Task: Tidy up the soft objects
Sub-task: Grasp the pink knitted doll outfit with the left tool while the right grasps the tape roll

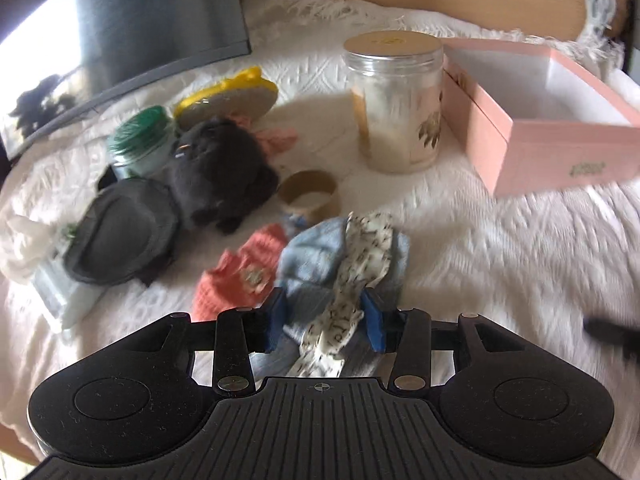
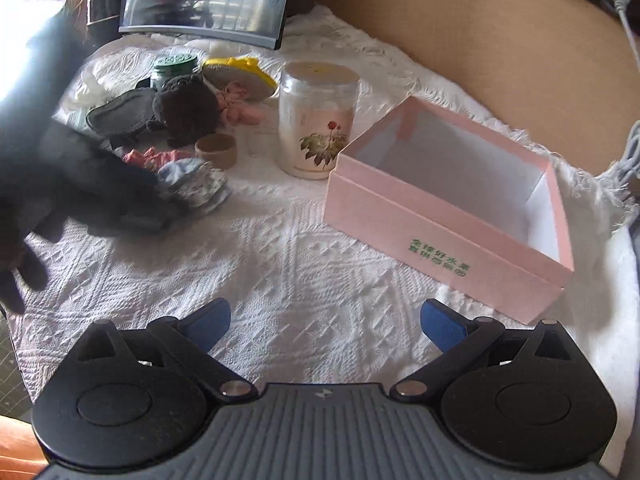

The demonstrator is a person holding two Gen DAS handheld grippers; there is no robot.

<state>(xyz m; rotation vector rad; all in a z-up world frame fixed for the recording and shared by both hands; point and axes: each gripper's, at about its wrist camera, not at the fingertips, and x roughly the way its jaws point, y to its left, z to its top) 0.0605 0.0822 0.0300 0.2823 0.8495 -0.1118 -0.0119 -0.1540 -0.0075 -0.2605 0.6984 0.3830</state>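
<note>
My left gripper (image 1: 326, 316) is shut on a light blue cloth with a cream patterned strip (image 1: 352, 264), seen also in the right wrist view (image 2: 196, 184). An orange knitted piece (image 1: 236, 272) lies just left of it. A black plush toy (image 1: 220, 172), a dark grey pad (image 1: 124, 232), a pink cloth (image 1: 276, 138) and a yellow sponge (image 1: 228, 100) lie beyond. An open, empty pink box (image 2: 448, 216) stands on the right. My right gripper (image 2: 326, 320) is open and empty above the white bedspread, in front of the box.
A clear jar with a flower print (image 2: 316, 120) stands left of the box. A cardboard ring (image 1: 308, 196), a green-lidded jar (image 1: 140, 140) and a tilted monitor (image 1: 120, 40) are at the back left. A white cable (image 2: 624, 8) hangs at right.
</note>
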